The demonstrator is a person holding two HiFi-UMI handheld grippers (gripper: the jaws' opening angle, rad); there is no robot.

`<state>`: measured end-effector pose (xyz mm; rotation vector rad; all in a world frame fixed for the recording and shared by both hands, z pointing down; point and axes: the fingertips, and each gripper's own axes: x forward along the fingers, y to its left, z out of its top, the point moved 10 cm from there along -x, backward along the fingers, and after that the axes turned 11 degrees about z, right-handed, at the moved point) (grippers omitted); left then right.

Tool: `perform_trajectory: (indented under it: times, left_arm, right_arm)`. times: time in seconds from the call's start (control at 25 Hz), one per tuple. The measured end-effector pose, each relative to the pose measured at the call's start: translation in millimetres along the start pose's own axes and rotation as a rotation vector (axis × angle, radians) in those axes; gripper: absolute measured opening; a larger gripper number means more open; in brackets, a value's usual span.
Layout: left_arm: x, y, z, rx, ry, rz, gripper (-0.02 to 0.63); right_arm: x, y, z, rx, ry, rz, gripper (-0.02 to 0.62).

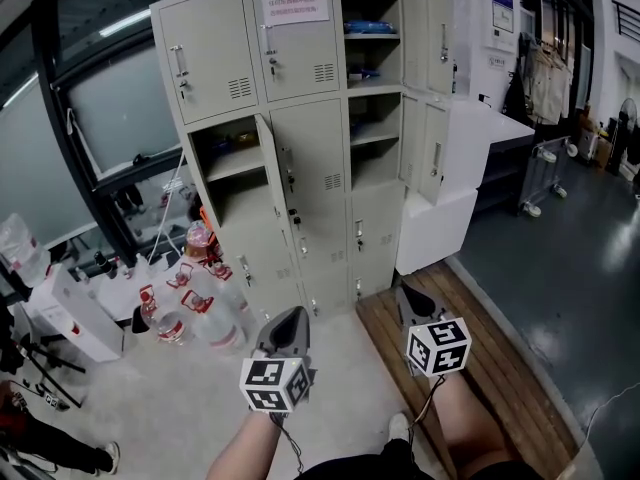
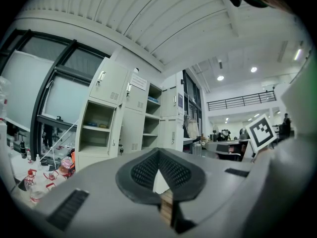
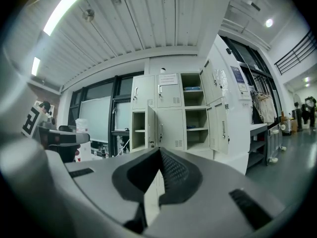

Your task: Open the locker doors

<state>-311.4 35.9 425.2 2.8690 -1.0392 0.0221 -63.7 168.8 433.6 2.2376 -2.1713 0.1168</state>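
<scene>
I hold my left tongs [image 1: 291, 318] and right tongs [image 1: 408, 298] pinched together, empty and level, aimed at the locker bank [image 1: 310, 138] well off at 12 o'clock, probably to survey it: some doors hang open, others are closed.

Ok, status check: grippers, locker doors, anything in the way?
Left gripper and right gripper shut, empty, short of lockers. Three doors open, rest closed. Water bottles on floor, left side.
</scene>
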Motion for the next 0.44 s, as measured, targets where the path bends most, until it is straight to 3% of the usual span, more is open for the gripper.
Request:
perform_trajectory:
  times: [0.44]
  left_arm:
    - [-5, -11, 4, 0.004, -0.008, 0.005, 0.000]
  right_arm:
    - [-10, -2, 3, -0.005, -0.003, 0.009, 0.000]
